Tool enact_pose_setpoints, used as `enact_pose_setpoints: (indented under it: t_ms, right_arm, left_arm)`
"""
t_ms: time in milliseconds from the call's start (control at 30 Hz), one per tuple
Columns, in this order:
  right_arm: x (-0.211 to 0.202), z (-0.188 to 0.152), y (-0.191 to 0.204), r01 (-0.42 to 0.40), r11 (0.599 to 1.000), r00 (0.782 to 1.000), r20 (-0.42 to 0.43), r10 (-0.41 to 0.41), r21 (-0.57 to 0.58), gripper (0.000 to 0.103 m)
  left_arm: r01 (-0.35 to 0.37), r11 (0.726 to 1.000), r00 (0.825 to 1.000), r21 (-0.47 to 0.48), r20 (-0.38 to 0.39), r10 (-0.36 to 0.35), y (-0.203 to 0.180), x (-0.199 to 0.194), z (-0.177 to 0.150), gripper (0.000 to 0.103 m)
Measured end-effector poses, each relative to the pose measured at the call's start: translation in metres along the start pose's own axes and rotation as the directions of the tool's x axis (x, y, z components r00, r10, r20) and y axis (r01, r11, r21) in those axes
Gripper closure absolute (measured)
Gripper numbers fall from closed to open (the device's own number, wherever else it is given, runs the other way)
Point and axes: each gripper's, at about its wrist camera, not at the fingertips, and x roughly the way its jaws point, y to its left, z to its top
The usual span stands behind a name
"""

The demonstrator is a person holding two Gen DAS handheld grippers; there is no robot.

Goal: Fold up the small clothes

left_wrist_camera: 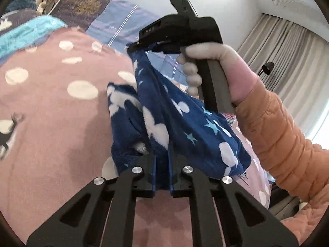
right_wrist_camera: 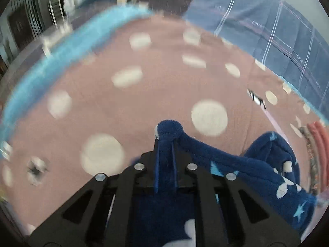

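A small navy fleece garment (left_wrist_camera: 164,115) with white shapes and light blue stars hangs over a pink spotted blanket (left_wrist_camera: 51,107). My left gripper (left_wrist_camera: 162,154) is shut on its lower part, the cloth pinched between the pads. My right gripper (left_wrist_camera: 133,46), held by a hand in a pale glove (left_wrist_camera: 207,61), is shut on an upper corner in the left wrist view. In the right wrist view the right gripper (right_wrist_camera: 165,144) clamps a bunched navy fold, and the rest of the garment (right_wrist_camera: 267,168) trails off to the right.
The pink blanket (right_wrist_camera: 144,94) has a light blue fleece border (right_wrist_camera: 61,51). A blue checked duvet (right_wrist_camera: 267,26) lies beyond it. An orange padded sleeve (left_wrist_camera: 273,127) fills the right of the left wrist view, with curtains (left_wrist_camera: 287,47) and a wall behind.
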Motion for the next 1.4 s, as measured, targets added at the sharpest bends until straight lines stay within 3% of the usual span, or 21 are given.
enact_pose_setpoints:
  t_ms: [100,200,267,300,400,467,500,600,667,700,733,800,833,900,967,1067,1267,1300,1333,1367,1400]
  right_arm:
    - [-0.018,0.013,0.006,-0.026,1.000,0.999,0.040,0.027,-0.011,0.094]
    - [0.022,0.009,0.015,0.000,0.998,0.998,-0.069,-0.004,-0.055,0.092]
    - [0.060,-0.003,0.010,-0.017,0.999,0.988,-0.155,0.011,-0.038,0.089]
    - [0.074,-0.010,0.007,-0.044,0.999,0.982,-0.184,0.040,-0.018,0.083]
    - [0.074,-0.016,-0.006,-0.102,0.994,0.984,-0.142,0.106,0.039,0.080]
    - [0.057,-0.011,-0.009,-0.098,0.994,0.987,-0.127,0.102,0.044,0.075]
    - [0.046,-0.009,-0.005,-0.074,0.997,0.990,-0.119,0.075,0.019,0.071]
    - [0.019,-0.007,0.020,-0.005,0.988,0.995,-0.096,-0.011,-0.157,0.057]
    - [0.013,-0.012,0.042,0.034,0.962,0.993,-0.097,-0.062,-0.269,0.057]
    - [0.014,-0.014,0.053,0.047,0.949,0.992,-0.099,-0.082,-0.311,0.057]
    - [0.016,-0.017,0.057,0.042,0.943,0.992,-0.102,-0.080,-0.329,0.057]
    - [0.022,-0.020,0.071,-0.019,0.934,0.991,-0.132,-0.030,-0.356,0.084]
    - [0.027,-0.021,0.074,-0.052,0.934,0.988,-0.157,-0.005,-0.354,0.091]
    - [0.042,-0.022,0.075,-0.050,0.939,0.976,-0.215,-0.026,-0.339,0.092]
    - [0.058,-0.023,0.070,-0.003,0.939,0.956,-0.276,-0.097,-0.344,0.087]
    - [0.066,-0.018,0.054,-0.031,0.962,0.932,-0.357,-0.071,-0.271,0.083]
    - [0.075,-0.013,0.060,-0.062,0.972,0.900,-0.434,-0.044,-0.227,0.054]
    - [0.082,-0.015,0.064,-0.048,0.966,0.897,-0.436,-0.069,-0.252,0.055]
    - [0.090,-0.019,0.069,-0.006,0.957,0.899,-0.421,-0.122,-0.292,0.060]
    - [0.093,-0.020,0.071,0.059,0.943,0.906,-0.380,-0.189,-0.328,0.093]
    - [0.092,-0.019,0.070,0.098,0.938,0.920,-0.329,-0.212,-0.332,0.099]
  left_arm:
    - [-0.054,0.998,0.997,0.018,-0.057,0.055,0.003,0.005,-0.003,0.094]
    - [-0.134,0.991,0.979,0.016,-0.153,0.135,0.013,0.025,-0.017,0.094]
    - [-0.143,0.989,0.978,0.028,-0.151,0.146,0.011,0.025,-0.021,0.094]
    - [-0.146,0.989,0.977,0.033,-0.152,0.150,0.009,0.023,-0.020,0.093]
    - [-0.139,0.990,0.977,0.037,-0.157,0.143,0.008,0.021,-0.021,0.092]
    - [-0.121,0.993,0.983,-0.015,-0.139,0.118,0.017,0.015,-0.018,0.082]
    - [-0.118,0.992,0.986,-0.047,-0.122,0.111,0.022,0.011,-0.016,0.076]
    - [-0.123,0.980,0.991,-0.158,-0.067,0.114,0.046,0.002,-0.010,0.073]
    - [-0.202,0.959,0.976,-0.197,-0.117,0.182,0.062,0.012,-0.005,0.074]
    - [-0.203,0.958,0.975,-0.203,-0.129,0.179,0.064,0.017,-0.004,0.075]
    - [-0.194,0.960,0.977,-0.200,-0.130,0.170,0.065,0.020,-0.001,0.075]
    - [-0.161,0.975,0.978,-0.151,-0.154,0.137,0.057,0.029,0.004,0.075]
    - [-0.139,0.982,0.979,-0.130,-0.167,0.116,0.051,0.032,0.005,0.074]
    - [-0.129,0.986,0.978,-0.109,-0.179,0.108,0.046,0.037,0.004,0.074]
    - [-0.096,0.987,0.981,-0.127,-0.178,0.073,0.047,0.036,0.004,0.074]
    - [-0.019,0.984,0.985,-0.176,-0.172,-0.012,0.050,0.033,0.000,0.074]
    - [-0.003,0.986,0.979,-0.168,-0.201,-0.031,0.051,0.042,-0.001,0.075]
    - [-0.009,0.987,0.977,-0.162,-0.209,-0.025,0.049,0.045,0.000,0.085]
    - [-0.016,0.988,0.976,-0.151,-0.215,-0.017,0.047,0.045,-0.002,0.086]
    - [-0.035,0.992,0.976,-0.124,-0.220,0.007,0.042,0.045,-0.004,0.090]
    - [-0.051,0.994,0.973,-0.097,-0.229,0.027,0.038,0.044,-0.006,0.093]
